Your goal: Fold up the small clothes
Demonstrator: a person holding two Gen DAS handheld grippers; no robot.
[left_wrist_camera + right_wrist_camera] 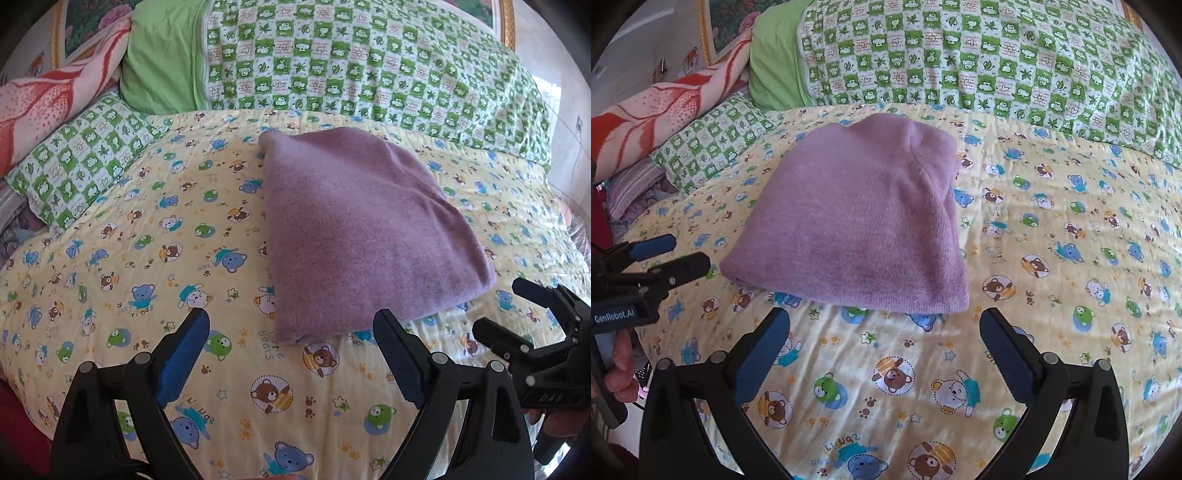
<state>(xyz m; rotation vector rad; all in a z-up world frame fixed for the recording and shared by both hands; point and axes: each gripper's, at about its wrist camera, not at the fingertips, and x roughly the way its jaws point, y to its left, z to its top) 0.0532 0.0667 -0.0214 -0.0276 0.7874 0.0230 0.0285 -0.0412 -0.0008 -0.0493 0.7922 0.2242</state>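
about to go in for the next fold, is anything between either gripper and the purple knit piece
Nothing visible. Only bare bear-print quilt lies between the open right gripper and the near edge of the purple knit piece, and likewise in front of the open left gripper. Neither gripper touches it.

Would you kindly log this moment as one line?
garment: purple knit folded on bear quilt | left tongs: open, empty | right tongs: open, empty
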